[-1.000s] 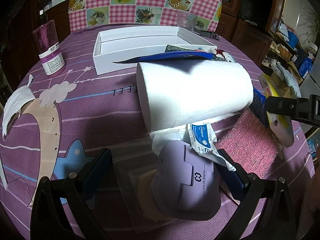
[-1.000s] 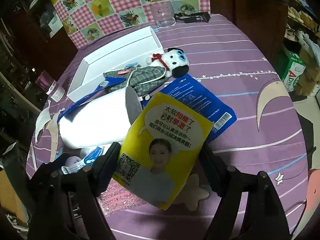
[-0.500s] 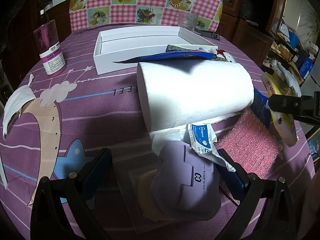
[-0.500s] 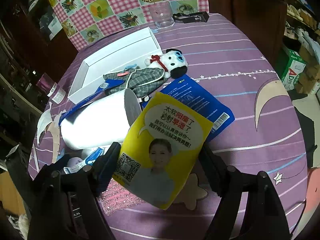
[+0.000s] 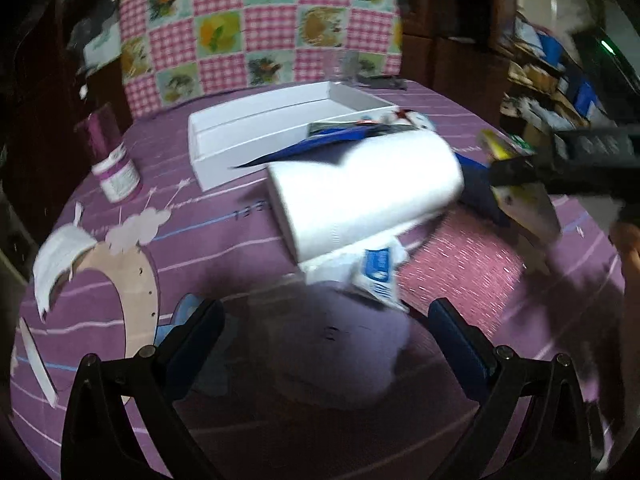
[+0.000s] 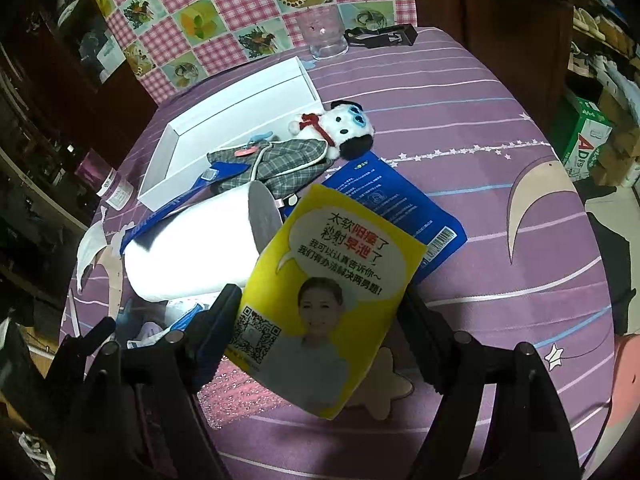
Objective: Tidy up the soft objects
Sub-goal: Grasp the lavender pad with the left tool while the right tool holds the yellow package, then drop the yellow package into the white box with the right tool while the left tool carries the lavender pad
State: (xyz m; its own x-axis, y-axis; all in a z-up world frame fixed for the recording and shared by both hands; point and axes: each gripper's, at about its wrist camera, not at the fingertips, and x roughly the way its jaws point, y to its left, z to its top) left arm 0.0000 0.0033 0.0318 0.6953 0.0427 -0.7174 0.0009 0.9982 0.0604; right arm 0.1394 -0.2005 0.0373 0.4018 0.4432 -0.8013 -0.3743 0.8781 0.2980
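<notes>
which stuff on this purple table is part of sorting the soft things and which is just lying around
Belongs to the job:
- yellow tissue pack, gripped in the right gripper
- plush toy
- paper roll
- pink sponge cloth
- white box, the likely container

Just lying about:
- glass cup
- purple bottle
- black clip

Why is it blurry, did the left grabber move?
Yes. The left gripper drew back from the white paper roll, which looks smaller and tilted now.

Roll (image 6: 188, 256) before box (image 6: 224, 128); plush (image 6: 340, 128) apparently beside box.
</notes>
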